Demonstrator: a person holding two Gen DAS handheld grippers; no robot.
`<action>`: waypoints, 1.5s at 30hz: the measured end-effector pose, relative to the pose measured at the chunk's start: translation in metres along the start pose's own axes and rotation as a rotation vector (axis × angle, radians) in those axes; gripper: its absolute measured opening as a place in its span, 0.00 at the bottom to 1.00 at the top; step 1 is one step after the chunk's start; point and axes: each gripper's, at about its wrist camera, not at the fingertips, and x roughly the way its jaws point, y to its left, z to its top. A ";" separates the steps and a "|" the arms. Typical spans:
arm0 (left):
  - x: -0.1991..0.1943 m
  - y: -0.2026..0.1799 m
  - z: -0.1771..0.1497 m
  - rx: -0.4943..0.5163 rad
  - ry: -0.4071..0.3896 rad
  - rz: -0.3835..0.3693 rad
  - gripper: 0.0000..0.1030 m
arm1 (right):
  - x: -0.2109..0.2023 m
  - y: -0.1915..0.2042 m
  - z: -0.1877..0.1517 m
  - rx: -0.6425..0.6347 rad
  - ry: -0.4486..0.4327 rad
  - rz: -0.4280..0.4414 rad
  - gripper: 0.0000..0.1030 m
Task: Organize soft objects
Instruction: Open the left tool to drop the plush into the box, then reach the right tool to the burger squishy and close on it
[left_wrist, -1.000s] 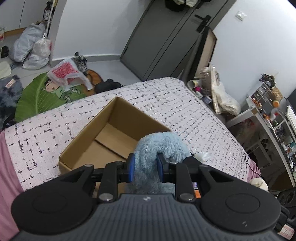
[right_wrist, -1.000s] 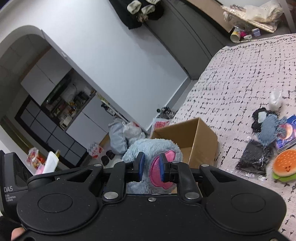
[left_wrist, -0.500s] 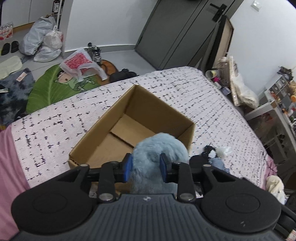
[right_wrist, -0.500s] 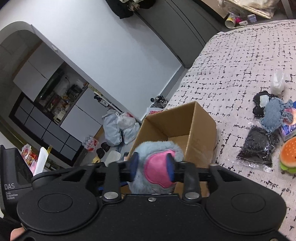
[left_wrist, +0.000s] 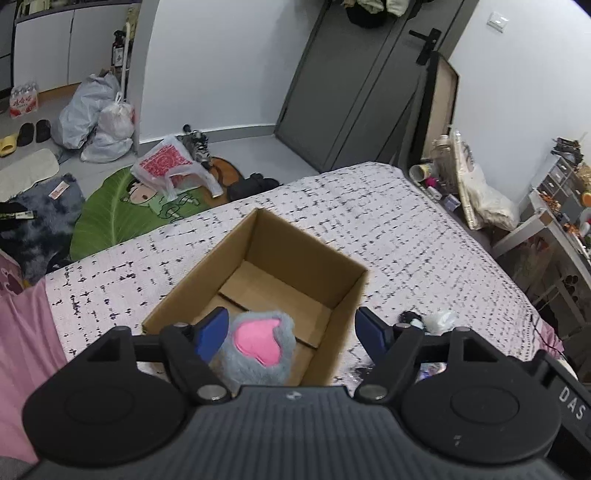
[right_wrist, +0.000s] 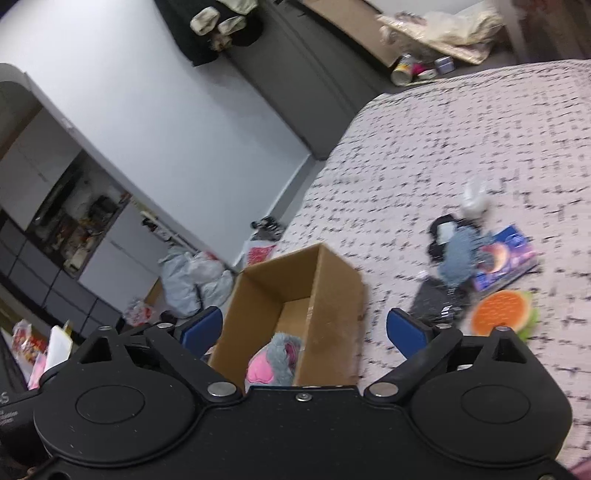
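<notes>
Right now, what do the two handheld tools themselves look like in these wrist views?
Both share one build. The left tool has a ribbed dark grey body, black linkage arms with silver pivot bolts, round black side discs and blue finger pads; white "DAS" lettering sits at its right edge. The right tool has a smooth black body, matching blue pads and partly cut-off white lettering at lower left. No cables or sleeves show.

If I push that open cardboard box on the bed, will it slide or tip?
The cardboard box is probably light, holding only the plush toy, so it likely slides. The soft bedspread could snag its base, and a high push on its tall walls might tip it.
</notes>
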 end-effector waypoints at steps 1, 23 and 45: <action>-0.003 -0.003 0.000 0.010 -0.009 -0.005 0.72 | -0.004 -0.003 0.001 0.002 -0.003 -0.006 0.95; -0.029 -0.079 -0.019 0.138 -0.110 0.014 0.81 | -0.075 -0.057 0.038 -0.036 -0.039 -0.137 1.00; 0.003 -0.132 -0.047 0.222 0.009 0.000 0.81 | -0.105 -0.130 0.055 0.088 -0.069 -0.218 1.00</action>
